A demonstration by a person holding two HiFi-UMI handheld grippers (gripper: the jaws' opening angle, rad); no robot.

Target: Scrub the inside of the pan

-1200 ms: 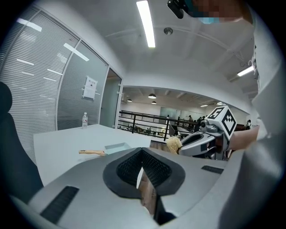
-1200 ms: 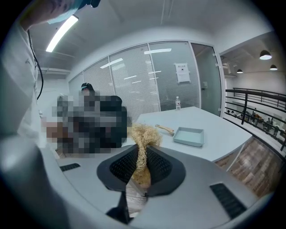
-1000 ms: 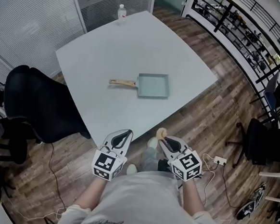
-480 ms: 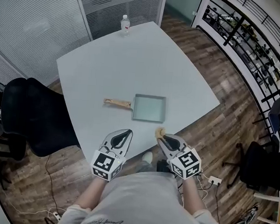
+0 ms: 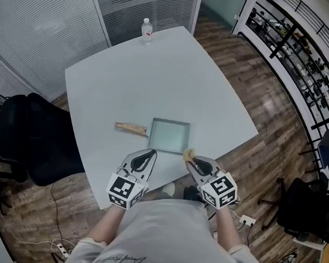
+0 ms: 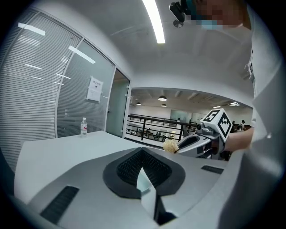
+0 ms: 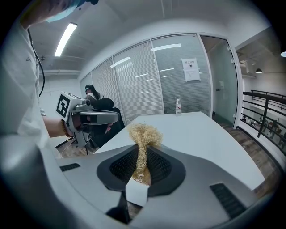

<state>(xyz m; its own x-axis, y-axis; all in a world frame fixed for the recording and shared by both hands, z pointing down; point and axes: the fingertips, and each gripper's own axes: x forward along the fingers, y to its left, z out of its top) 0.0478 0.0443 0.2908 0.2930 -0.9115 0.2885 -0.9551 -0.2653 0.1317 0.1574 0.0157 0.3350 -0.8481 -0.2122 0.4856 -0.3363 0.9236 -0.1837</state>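
Observation:
A square pale-green pan [image 5: 168, 136] with a wooden handle [image 5: 130, 128] lies on the white table [image 5: 158, 71] near its front edge. My left gripper [image 5: 149, 153] is shut with nothing in it and hovers just short of the pan's near left corner. My right gripper [image 5: 189, 158] is shut on a tan fibre scrubber [image 5: 189, 154], beside the pan's near right corner. In the right gripper view the scrubber [image 7: 144, 134] sticks up from between the jaws. In the left gripper view the right gripper [image 6: 187, 142] and its scrubber [image 6: 170, 146] show ahead on the right.
A water bottle [image 5: 147, 30] stands at the table's far edge. A black office chair [image 5: 33, 140] sits left of the table. Glass partitions with blinds stand behind. Wooden floor with cables lies around, and a railing [image 5: 296, 47] runs at the right.
Both grippers have moved forward from over the floor to the table's front edge, close to the pan. Their jaws look the same.

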